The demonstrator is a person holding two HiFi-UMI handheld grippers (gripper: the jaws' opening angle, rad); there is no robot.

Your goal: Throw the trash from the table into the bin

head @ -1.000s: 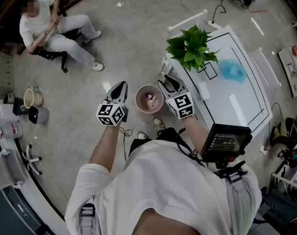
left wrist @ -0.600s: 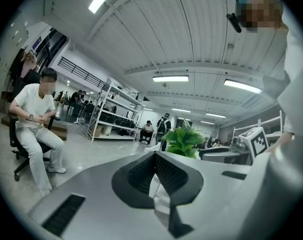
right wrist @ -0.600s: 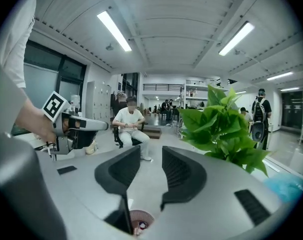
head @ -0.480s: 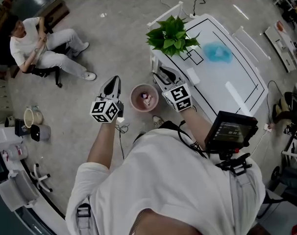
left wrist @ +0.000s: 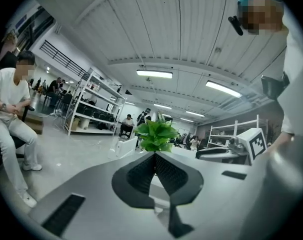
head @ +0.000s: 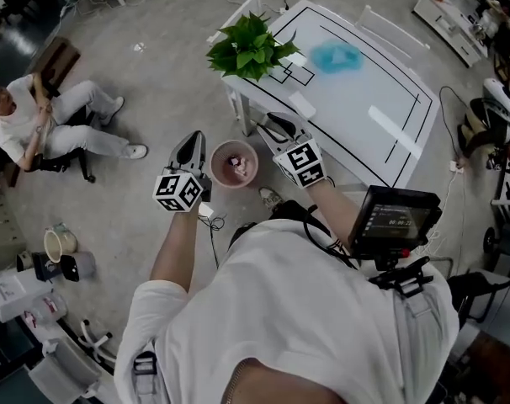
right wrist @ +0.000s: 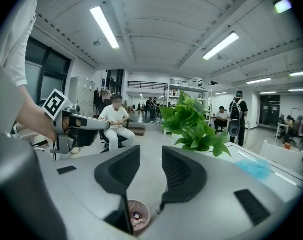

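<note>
Left gripper (left wrist: 154,159) pressed together, empty; right gripper (right wrist: 150,166) spread, empty. Blue crumpled wad (head: 337,56) sits on white table (head: 356,116) near green potted plant (head: 249,47). Probably light and squashy: pinch a raised fold. Pink round bin (head: 234,162) on the floor.

Bits (head: 236,164) in the bin (head: 215,165) too small to ID; blue thing (head: 337,55) on the surface (head: 352,99) blurry. Right gripper view: right gripper (right wrist: 150,152) hides part of bin.

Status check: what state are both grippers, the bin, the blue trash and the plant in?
Left gripper: fingers shut, empty.
Right gripper: fingers apart, empty.
Bin: upright beside table, scraps inside.
Blue trash: lying on table, untouched.
Plant: upright at table corner.
</note>
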